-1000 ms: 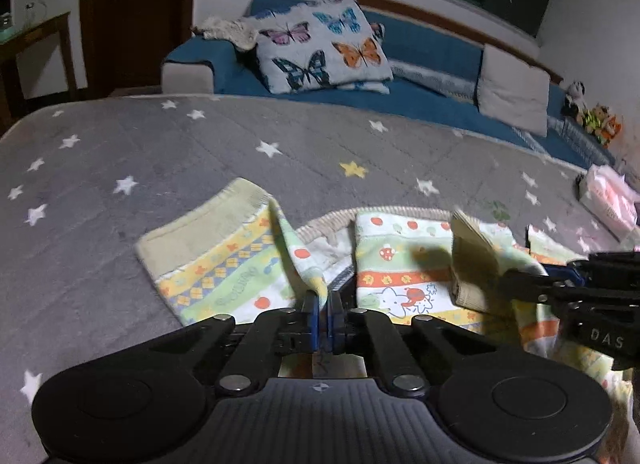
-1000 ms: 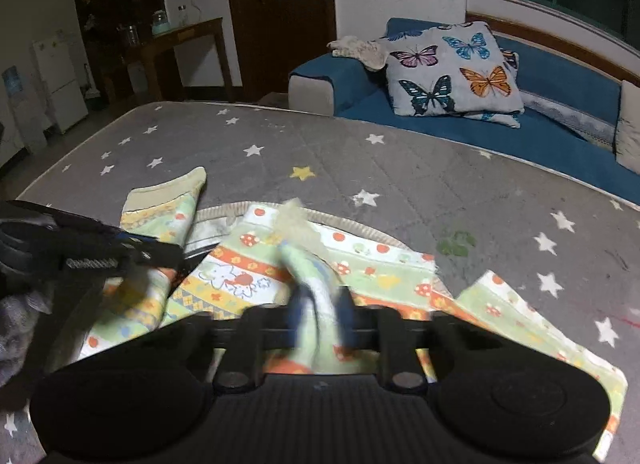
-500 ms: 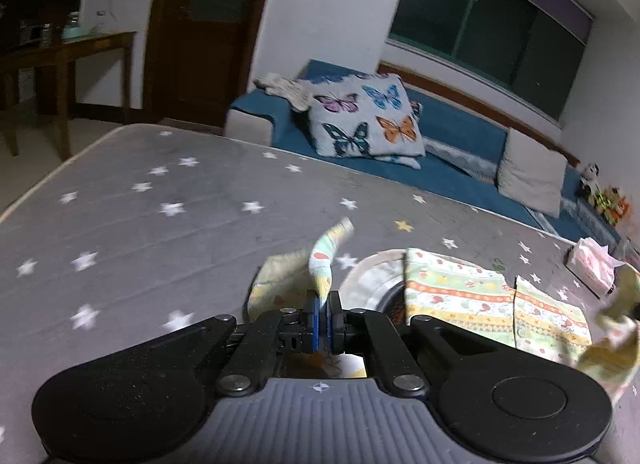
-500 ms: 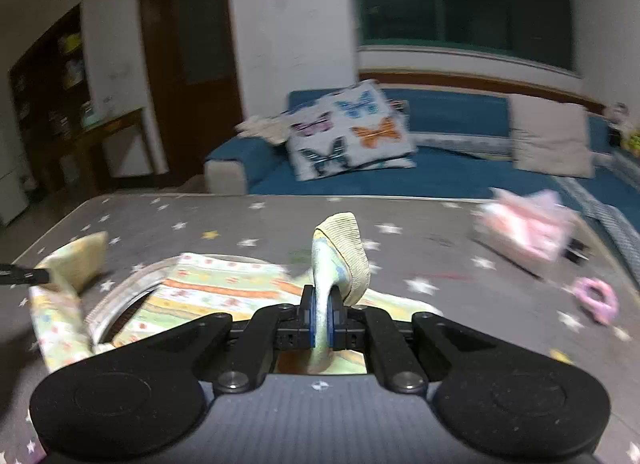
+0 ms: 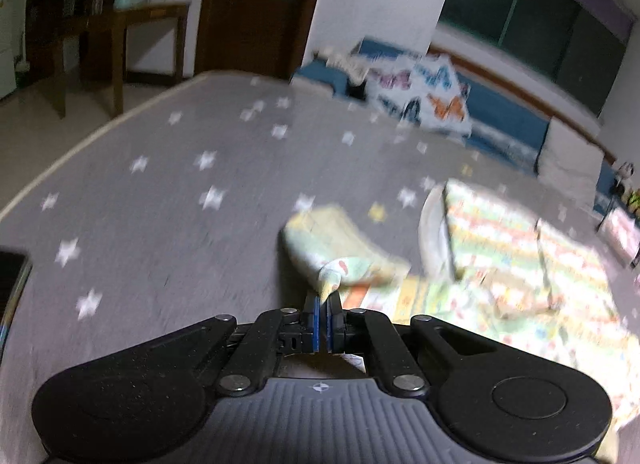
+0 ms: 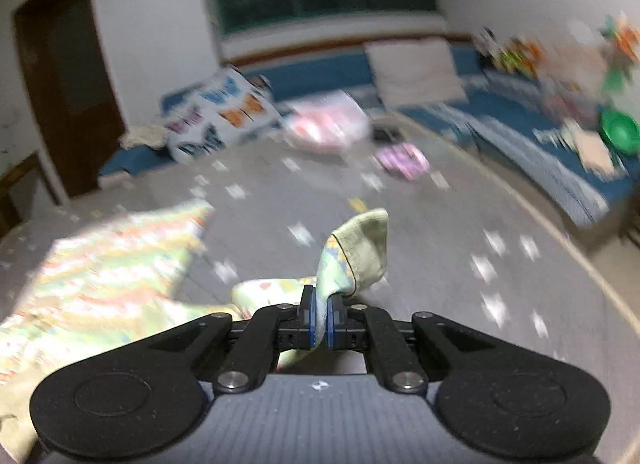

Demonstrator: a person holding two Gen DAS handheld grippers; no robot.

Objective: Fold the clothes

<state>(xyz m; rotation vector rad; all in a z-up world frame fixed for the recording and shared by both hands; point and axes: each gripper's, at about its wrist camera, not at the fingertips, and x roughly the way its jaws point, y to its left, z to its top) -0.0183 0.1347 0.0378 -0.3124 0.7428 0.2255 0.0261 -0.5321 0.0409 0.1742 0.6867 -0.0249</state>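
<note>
Two handheld black grippers, each seen from its own wrist camera. The left gripper (image 5: 322, 304) points forward and downward, its two blue-padded jaws pressed together on a fold of printed cloth (image 5: 340, 268). The right gripper (image 6: 319, 304) also tilts downward, its jaws clamped on another part of the cloth, whose pale green cuff (image 6: 366, 248) stands up above the fingertips. Both views are motion-blurred.

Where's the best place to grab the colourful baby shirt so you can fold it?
By its sleeve ends, one in each gripper, probably coming in from the near edge. The patterned shirt lies spread on the starry grey bedcover, and both cuffs already sit pinched: one in the left gripper, the greenish cuff in the right gripper. Thin cuffs suit narrow pads.
</note>
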